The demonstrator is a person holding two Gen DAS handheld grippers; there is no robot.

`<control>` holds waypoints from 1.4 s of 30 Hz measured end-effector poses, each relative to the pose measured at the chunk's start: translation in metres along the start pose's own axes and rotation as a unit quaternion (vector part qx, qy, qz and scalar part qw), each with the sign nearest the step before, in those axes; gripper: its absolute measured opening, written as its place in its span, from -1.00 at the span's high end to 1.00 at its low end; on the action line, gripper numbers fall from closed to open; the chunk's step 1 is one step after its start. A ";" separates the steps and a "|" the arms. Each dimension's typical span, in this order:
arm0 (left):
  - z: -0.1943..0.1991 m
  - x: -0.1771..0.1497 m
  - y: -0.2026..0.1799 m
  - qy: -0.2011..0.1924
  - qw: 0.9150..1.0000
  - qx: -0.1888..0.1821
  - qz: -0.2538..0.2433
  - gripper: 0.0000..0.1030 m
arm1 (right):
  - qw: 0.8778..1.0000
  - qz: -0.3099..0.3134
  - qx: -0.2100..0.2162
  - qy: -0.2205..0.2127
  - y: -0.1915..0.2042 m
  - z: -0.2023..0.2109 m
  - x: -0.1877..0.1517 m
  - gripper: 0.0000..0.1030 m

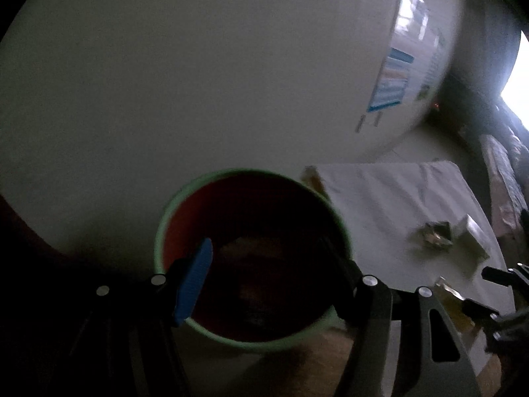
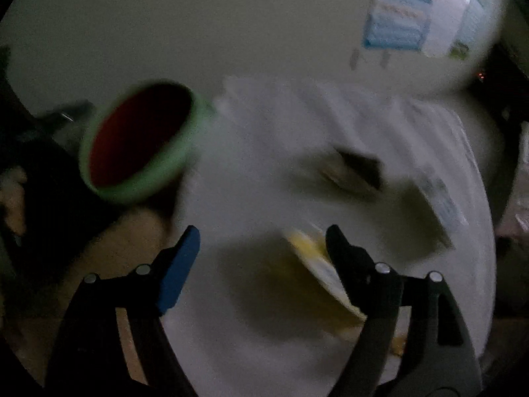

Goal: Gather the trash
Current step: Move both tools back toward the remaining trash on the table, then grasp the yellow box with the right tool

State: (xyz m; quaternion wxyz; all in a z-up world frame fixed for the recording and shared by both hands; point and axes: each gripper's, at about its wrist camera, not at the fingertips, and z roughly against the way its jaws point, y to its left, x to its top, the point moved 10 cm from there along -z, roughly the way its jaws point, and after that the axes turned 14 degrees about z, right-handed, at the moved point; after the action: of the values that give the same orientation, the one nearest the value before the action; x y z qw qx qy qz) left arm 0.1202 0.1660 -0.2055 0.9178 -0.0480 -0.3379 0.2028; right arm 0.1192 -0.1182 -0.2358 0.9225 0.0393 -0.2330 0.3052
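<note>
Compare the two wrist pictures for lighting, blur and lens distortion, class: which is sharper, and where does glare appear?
Left wrist view: dim, only mildly blurred; the bucket rim reads fairly crisply, its inside is in deep shadow, and a window blows out white at the right edge. Right wrist view: just as dim but heavily motion-smeared; the wrappers are streaks. Both views bend straight edges like a fisheye, with dark corners.

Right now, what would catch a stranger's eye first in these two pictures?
The green-rimmed bin with a red inside fills the lower middle of the left view, set between the left gripper's fingers. In the right view, a yellow and white wrapper lies on the white table beside the open right gripper. More crumpled scraps lie further along the table.
</note>
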 end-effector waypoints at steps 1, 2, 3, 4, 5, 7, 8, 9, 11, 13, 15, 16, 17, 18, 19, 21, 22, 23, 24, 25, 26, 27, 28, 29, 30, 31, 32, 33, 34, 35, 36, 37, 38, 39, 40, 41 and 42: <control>0.000 -0.003 -0.004 0.002 1.000 -0.002 -0.004 -0.21 | 1.000 0.000 -0.010 0.015 -0.015 -0.005 -0.013 -0.49; 0.001 -0.006 -0.009 0.005 1.000 -0.005 -0.009 -0.21 | 0.999 0.003 -0.018 0.032 -0.028 -0.010 -0.025 -0.49; 0.001 -0.011 -0.019 0.011 1.000 -0.011 -0.016 -0.21 | 0.999 0.006 -0.020 0.045 -0.035 -0.014 -0.034 -0.49; 0.001 -0.014 -0.024 0.014 1.000 -0.014 -0.020 -0.21 | 0.998 0.010 -0.021 0.058 -0.043 -0.019 -0.041 -0.49; 0.002 -0.017 -0.028 0.017 0.999 -0.016 -0.024 -0.21 | 0.997 0.016 -0.017 0.071 -0.050 -0.026 -0.048 -0.49; 0.003 -0.026 -0.041 0.026 0.999 -0.023 -0.039 -0.21 | 0.996 0.028 -0.010 0.089 -0.056 -0.035 -0.057 -0.49; 0.003 -0.029 -0.048 0.028 0.998 -0.025 -0.047 -0.21 | 0.995 0.035 -0.003 0.096 -0.057 -0.039 -0.061 -0.49; 0.004 -0.032 -0.054 0.030 0.998 -0.026 -0.055 -0.21 | 0.994 0.039 0.005 0.099 -0.056 -0.043 -0.062 -0.49; 0.005 -0.037 -0.064 0.033 0.997 -0.028 -0.068 -0.21 | 0.992 0.046 0.028 0.112 -0.049 -0.050 -0.064 -0.49; 0.004 -0.041 -0.072 0.039 0.996 -0.030 -0.077 -0.21 | 0.991 0.054 0.039 0.114 -0.047 -0.059 -0.060 -0.49; 0.002 -0.046 -0.081 0.045 0.994 -0.034 -0.089 -0.21 | 0.991 0.046 0.052 0.115 -0.049 -0.063 -0.057 -0.49; 0.002 -0.047 -0.084 0.046 0.994 -0.034 -0.094 -0.21 | 0.990 0.040 0.062 0.119 -0.049 -0.065 -0.057 -0.49; 0.000 -0.050 -0.090 0.049 0.993 -0.036 -0.104 -0.21 | 0.989 0.036 0.074 0.122 -0.048 -0.067 -0.058 -0.49; -0.001 -0.053 -0.094 0.052 0.992 -0.039 -0.110 -0.21 | 0.988 0.030 0.091 0.125 -0.045 -0.068 -0.058 -0.49; -0.003 -0.054 -0.098 0.054 0.991 -0.041 -0.114 -0.21 | 0.987 0.029 0.102 0.125 -0.042 -0.069 -0.059 -0.49; -0.007 -0.057 -0.107 0.059 0.990 -0.044 -0.124 -0.21 | 0.985 0.030 0.112 0.125 -0.039 -0.070 -0.059 -0.49; -0.009 -0.058 -0.111 0.061 0.989 -0.047 -0.127 -0.21 | 0.984 0.024 0.124 0.126 -0.037 -0.070 -0.060 -0.49; -0.011 -0.059 -0.117 0.065 0.988 -0.050 -0.131 -0.21 | 0.982 0.015 0.142 0.127 -0.034 -0.071 -0.062 -0.49; -0.012 -0.060 -0.122 0.066 0.987 -0.053 -0.134 -0.21 | 0.979 0.010 0.157 0.127 -0.032 -0.073 -0.061 -0.49; -0.013 -0.060 -0.126 0.066 0.987 -0.055 -0.138 -0.21 | 0.979 0.010 0.161 0.125 -0.030 -0.073 -0.062 -0.48; -0.014 -0.060 -0.132 0.064 0.986 -0.058 -0.145 -0.21 | 0.979 0.015 0.160 0.124 -0.028 -0.074 -0.063 -0.44; -0.016 -0.061 -0.138 0.063 0.985 -0.059 -0.152 -0.21 | 0.979 0.020 0.160 0.124 -0.025 -0.073 -0.064 -0.38; -0.018 -0.061 -0.142 0.064 0.984 -0.061 -0.157 -0.21 | 0.979 0.023 0.163 0.123 -0.020 -0.073 -0.066 -0.25; -0.021 -0.061 -0.149 0.063 0.982 -0.065 -0.163 -0.21 | 0.978 0.026 0.167 0.121 -0.013 -0.071 -0.068 -0.20; -0.023 -0.061 -0.154 0.063 0.982 -0.066 -0.168 -0.21 | 0.979 0.030 0.162 0.117 -0.009 -0.069 -0.068 -0.12; -0.026 -0.060 -0.161 0.063 0.980 -0.065 -0.177 -0.21 | 0.982 0.033 0.153 0.107 -0.007 -0.066 -0.068 -0.05; -0.028 -0.060 -0.166 0.064 0.979 -0.067 -0.182 -0.21 | 0.985 0.027 0.144 0.095 -0.007 -0.061 -0.067 -0.03; -0.032 -0.060 -0.176 0.064 0.976 -0.076 -0.193 -0.21 | 0.987 0.014 0.140 0.083 -0.009 -0.056 -0.066 0.00; -0.035 -0.060 -0.183 0.066 0.974 -0.082 -0.201 -0.22 | 0.988 -0.012 0.138 0.065 -0.013 -0.048 -0.064 0.02; -0.038 -0.061 -0.190 0.068 0.972 -0.087 -0.210 -0.25 | 0.989 -0.043 0.135 0.045 -0.019 -0.038 -0.063 0.02; -0.043 -0.064 -0.201 0.071 0.967 -0.096 -0.226 -0.29 | 0.989 -0.068 0.128 0.029 -0.025 -0.029 -0.065 0.02; -0.047 -0.067 -0.211 0.074 0.962 -0.104 -0.243 -0.35 | 0.988 -0.097 0.116 0.011 -0.034 -0.018 -0.067 0.02; -0.052 -0.071 -0.220 0.076 0.956 -0.109 -0.261 -0.35 | 0.987 -0.122 0.105 -0.005 -0.042 -0.008 -0.068 0.02; -0.058 -0.077 -0.232 0.083 0.947 -0.116 -0.288 -0.36 | 0.985 -0.141 0.099 -0.017 -0.048 -0.001 -0.069 0.02; -0.064 -0.083 -0.244 0.092 0.938 -0.124 -0.311 -0.36 | 0.982 -0.162 0.096 -0.030 -0.051 0.007 -0.073 0.02; -0.072 -0.091 -0.257 0.100 0.926 -0.132 -0.340 -0.36 | 0.978 -0.184 0.093 -0.042 -0.055 0.013 -0.078 0.02; -0.076 -0.094 -0.265 0.105 0.919 -0.133 -0.357 -0.36 | 0.975 -0.199 0.087 -0.049 -0.059 0.021 -0.088 0.01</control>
State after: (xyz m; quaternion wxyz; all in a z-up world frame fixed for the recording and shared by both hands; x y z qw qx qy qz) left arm 0.1936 -0.1100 -0.2608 0.9445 -0.0670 -0.2585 -0.1912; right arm 0.0831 -0.2179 -0.2530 0.9452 0.1802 -0.2379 0.1325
